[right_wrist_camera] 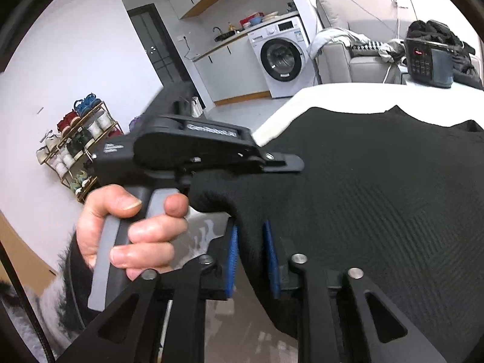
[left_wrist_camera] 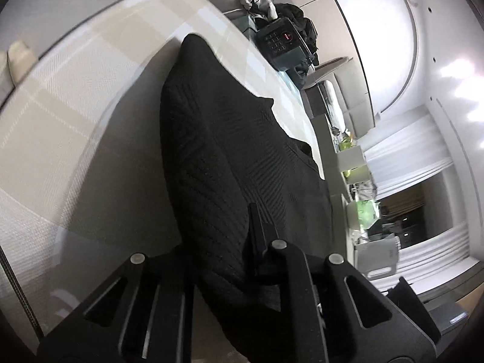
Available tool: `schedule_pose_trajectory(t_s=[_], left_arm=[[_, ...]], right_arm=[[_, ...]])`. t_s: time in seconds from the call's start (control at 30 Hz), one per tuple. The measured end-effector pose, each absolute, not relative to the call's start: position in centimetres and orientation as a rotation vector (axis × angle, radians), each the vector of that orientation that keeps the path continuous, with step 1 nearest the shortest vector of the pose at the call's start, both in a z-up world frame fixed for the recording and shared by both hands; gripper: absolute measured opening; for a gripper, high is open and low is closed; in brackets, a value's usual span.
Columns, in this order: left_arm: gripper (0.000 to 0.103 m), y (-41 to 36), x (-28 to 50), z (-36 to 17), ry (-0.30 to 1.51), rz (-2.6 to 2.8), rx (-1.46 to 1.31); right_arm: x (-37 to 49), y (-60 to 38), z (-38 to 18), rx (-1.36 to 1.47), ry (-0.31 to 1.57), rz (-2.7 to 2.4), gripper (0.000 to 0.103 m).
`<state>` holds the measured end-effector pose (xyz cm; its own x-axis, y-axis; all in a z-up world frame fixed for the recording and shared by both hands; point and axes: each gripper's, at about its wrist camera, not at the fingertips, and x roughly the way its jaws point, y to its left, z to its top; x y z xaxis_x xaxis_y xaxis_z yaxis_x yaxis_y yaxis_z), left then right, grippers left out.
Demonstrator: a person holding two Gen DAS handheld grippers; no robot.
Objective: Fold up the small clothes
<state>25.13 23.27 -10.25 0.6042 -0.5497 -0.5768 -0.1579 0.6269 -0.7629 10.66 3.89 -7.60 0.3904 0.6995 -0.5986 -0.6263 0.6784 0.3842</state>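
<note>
The right fingers (right_wrist_camera: 233, 251), blue-padded, pinch a bunched edge of the black garment (right_wrist_camera: 378, 196). Just above them the left gripper (right_wrist_camera: 284, 163), in a hand (right_wrist_camera: 133, 230), is clamped onto the same edge; in its own view the fingers (left_wrist_camera: 257, 236) are closed with cloth (left_wrist_camera: 217, 151) gathered at them. From these two grips the garment runs out over the pale surface (right_wrist_camera: 281, 112), part lifted and part lying flat. It looks a soft, light ribbed knit: limp, likely to sag and stretch between holds, not slippery and not fragile. Best taken at hems or corners, the two grips well apart to keep the edge taut. A keypad appliance (right_wrist_camera: 429, 60) stands at the far end.
</note>
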Motion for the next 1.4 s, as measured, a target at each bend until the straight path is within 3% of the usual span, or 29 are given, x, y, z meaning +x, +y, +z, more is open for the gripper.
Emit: schedule_pose_trajectory(t_s=[0.07,0.13,0.37,0.5,0.63,0.83,0.97,1.23,1.4], left_arm=[[0.01,22.6,25.1,-9.3,0.908,-0.253,-0.848],[0.01,22.3,24.0,-7.9,0.897,-0.251,-0.808],[0.01,21.3,23.1,-6.6,0.902,-0.24,-0.746],[0.01,22.4,22.5,-6.8,0.916,-0.236,-0.755],[0.01,22.8,22.3,-7.0,0.923,-0.25,-0.757],[0.009,22.1,22.6,-6.2,0.901,-0.271,-0.763],[0.008,19.6,24.0,-3.1,0.876,-0.327,-0.69],[0.007,5.4,30.5,4.4,0.845,-0.583,-0.44],[0.009,-7.3,33.4,2.8,0.987,-0.808,-0.335]], right_arm=[[11.2,2.2,-7.5,0.162,0.812,0.797,0.043],[11.4,0.3,-7.5,0.203,0.793,0.738,0.05],[11.6,-1.7,-8.3,0.173,0.803,0.667,0.052],[11.8,-4.3,-8.6,0.357,0.825,0.801,0.056],[12.1,-3.6,-8.9,0.081,0.814,0.519,0.056],[12.0,-1.0,-10.7,-0.028,0.89,0.557,0.056],[12.5,-3.0,-10.1,0.05,0.907,0.55,0.056],[13.1,-12.4,-6.1,0.149,0.849,0.336,0.056],[11.6,-21.7,-5.2,0.206,0.827,0.109,0.057]])
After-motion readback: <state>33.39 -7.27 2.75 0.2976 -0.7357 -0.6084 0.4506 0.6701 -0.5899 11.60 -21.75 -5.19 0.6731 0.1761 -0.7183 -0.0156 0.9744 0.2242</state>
